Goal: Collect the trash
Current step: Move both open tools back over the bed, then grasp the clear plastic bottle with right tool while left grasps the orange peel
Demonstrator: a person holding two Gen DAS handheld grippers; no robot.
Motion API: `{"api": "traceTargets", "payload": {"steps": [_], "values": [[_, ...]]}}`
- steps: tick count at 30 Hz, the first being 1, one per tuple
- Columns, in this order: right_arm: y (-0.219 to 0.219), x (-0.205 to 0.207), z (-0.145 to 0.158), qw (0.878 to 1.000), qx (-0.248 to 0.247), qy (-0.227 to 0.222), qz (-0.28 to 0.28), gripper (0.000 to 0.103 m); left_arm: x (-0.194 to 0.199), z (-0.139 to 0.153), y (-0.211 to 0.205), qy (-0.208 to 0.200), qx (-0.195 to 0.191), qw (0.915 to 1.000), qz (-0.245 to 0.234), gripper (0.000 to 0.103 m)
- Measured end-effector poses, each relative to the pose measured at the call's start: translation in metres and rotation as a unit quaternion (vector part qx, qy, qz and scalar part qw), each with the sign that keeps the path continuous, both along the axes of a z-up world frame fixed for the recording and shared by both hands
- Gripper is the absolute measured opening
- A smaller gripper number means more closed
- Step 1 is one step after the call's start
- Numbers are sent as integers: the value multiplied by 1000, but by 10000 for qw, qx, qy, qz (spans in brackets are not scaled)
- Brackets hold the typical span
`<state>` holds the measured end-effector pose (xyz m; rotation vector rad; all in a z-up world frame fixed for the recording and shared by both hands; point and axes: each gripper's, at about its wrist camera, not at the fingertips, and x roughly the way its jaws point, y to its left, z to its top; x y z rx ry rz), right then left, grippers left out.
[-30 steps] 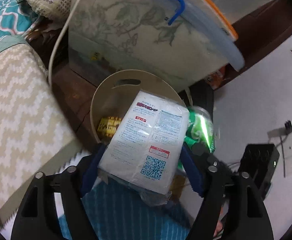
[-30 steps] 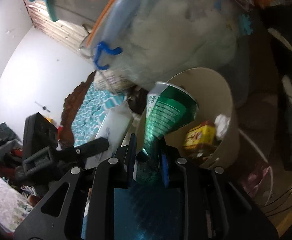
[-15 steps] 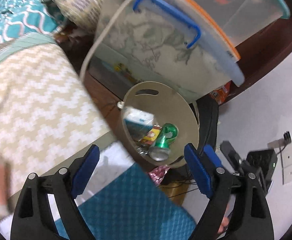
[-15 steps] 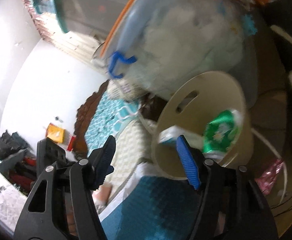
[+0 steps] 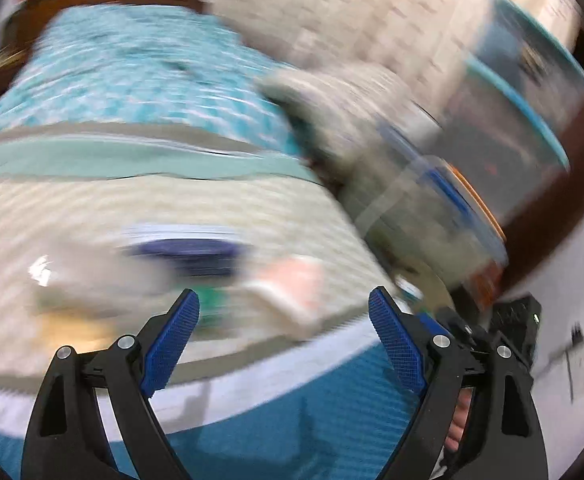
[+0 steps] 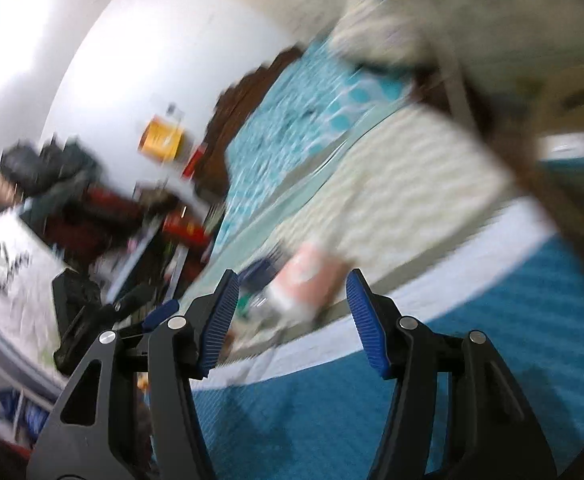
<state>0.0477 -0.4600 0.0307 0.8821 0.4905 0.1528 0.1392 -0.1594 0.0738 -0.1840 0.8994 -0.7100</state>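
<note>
Trash [image 6: 564, 148] lies blurred inside beige bin [image 6: 580, 80].

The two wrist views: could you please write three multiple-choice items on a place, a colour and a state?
1. Where does the pink packet lie?
A. on the zigzag cover
B. in the bin
C. on the floor

2. What colour are the left gripper's pads?
A. red
B. blue
C. green

3. How is the right gripper?
A. shut on a cup
B. shut on a packet
C. open, empty

Answers: 1 A, it rests on the cream zigzag; 2 B, both pads show blue; 3 C, nothing sits between its spread pads.
</note>
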Motion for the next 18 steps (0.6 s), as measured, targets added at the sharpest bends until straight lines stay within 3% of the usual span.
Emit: {"api": "traceTargets", "payload": {"steps": [6,9,12,13,16,18], "values": [[96,77,16,9905,-835,210,1071,59,25,-30,142,471,-20,9888,1415,82],[141,116,24,9731,-1687,332,1535,63,27,-41,179,660,-96,9847,1609,81],[180,148,24,9333,-3052,559,1806,74,26,-48,188,766,12,9852,1535,81],[196,160,18,9076,-3644,672,1975,77,27,-50,188,805,56,9856,1484,81],[215,173,1,8571,-4565,957,2185,78,26,-57,188,894,-21,9866,1363,81],[224,178,-13,8358,-4870,1078,2294,80,30,-64,183,988,-53,9871,1256,81]]}}
